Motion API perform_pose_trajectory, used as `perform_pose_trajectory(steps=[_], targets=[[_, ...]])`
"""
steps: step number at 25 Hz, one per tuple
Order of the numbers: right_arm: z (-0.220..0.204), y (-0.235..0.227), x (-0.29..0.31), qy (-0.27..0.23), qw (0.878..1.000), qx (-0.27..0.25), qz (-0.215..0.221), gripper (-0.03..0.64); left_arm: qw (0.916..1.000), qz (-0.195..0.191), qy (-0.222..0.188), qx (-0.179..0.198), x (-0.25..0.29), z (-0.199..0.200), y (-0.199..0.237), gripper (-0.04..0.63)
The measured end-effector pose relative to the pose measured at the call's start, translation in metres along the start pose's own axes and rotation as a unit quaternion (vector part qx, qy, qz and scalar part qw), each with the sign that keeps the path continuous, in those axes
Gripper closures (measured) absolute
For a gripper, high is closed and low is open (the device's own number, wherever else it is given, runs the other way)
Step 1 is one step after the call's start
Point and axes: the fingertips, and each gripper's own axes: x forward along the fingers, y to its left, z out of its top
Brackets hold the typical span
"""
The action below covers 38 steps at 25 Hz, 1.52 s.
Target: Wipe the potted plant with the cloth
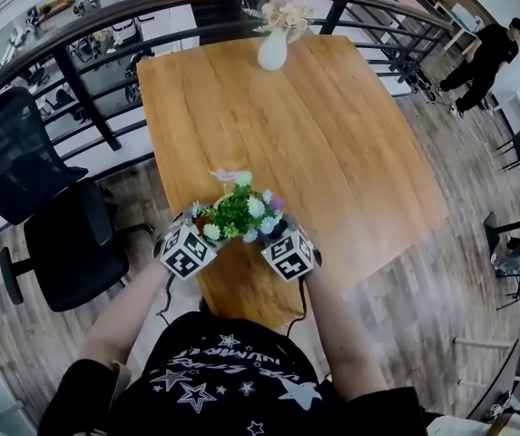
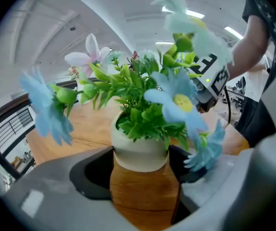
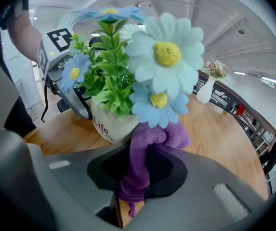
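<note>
A potted plant (image 1: 241, 212) with green leaves and pale blue and white flowers stands near the front edge of the wooden table (image 1: 314, 134). In the left gripper view its cream pot (image 2: 140, 150) sits between the black pads of my left gripper (image 2: 141, 172), which touch it on both sides. My right gripper (image 3: 142, 177) is shut on a purple cloth (image 3: 145, 153), whose bunched top rests against the pot (image 3: 110, 124) under a blue flower. In the head view the left gripper (image 1: 207, 230) and right gripper (image 1: 273, 234) flank the plant, with the cloth (image 1: 276, 205) showing on its right.
A white vase of flowers (image 1: 273, 48) stands at the table's far edge. A metal railing (image 1: 105, 25) runs behind the table. A black office chair (image 1: 69, 243) stands to the left. A person in black (image 1: 482, 57) walks at the far right.
</note>
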Motion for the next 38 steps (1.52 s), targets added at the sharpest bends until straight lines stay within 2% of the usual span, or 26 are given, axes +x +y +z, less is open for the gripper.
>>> perform_pose_trajectory(steps=[9,17,23,27,30,33,38], targets=[[-0.001,0.013,-0.008,-0.013,1.0,0.014,0.001,0.531,0.9961,0.061,0.011,-0.062,0.007,0.001,-0.007,0.219],[0.006,0.037,-0.015,-0.036,0.999,0.033,0.024,0.531,0.9866,0.12,0.021,-0.109,0.011,0.004,-0.011,0.219],[0.006,0.051,-0.021,-0.037,0.998,0.028,0.039,0.531,0.9859,0.132,0.037,-0.096,0.011,0.003,-0.016,0.219],[0.008,0.073,-0.025,-0.037,0.997,-0.013,0.07,0.531,0.9856,0.134,0.038,-0.097,0.011,0.003,-0.017,0.219],[0.006,0.082,-0.024,-0.032,0.996,-0.045,0.076,0.531,0.9867,0.134,0.046,-0.079,0.011,0.001,-0.019,0.219],[0.005,0.08,-0.025,-0.03,0.996,-0.037,0.072,0.531,0.9884,0.128,0.049,-0.065,0.01,0.0,-0.022,0.219],[0.001,0.071,-0.026,-0.03,0.998,-0.017,0.06,0.531,0.991,0.105,0.042,-0.072,0.007,0.001,-0.036,0.219]])
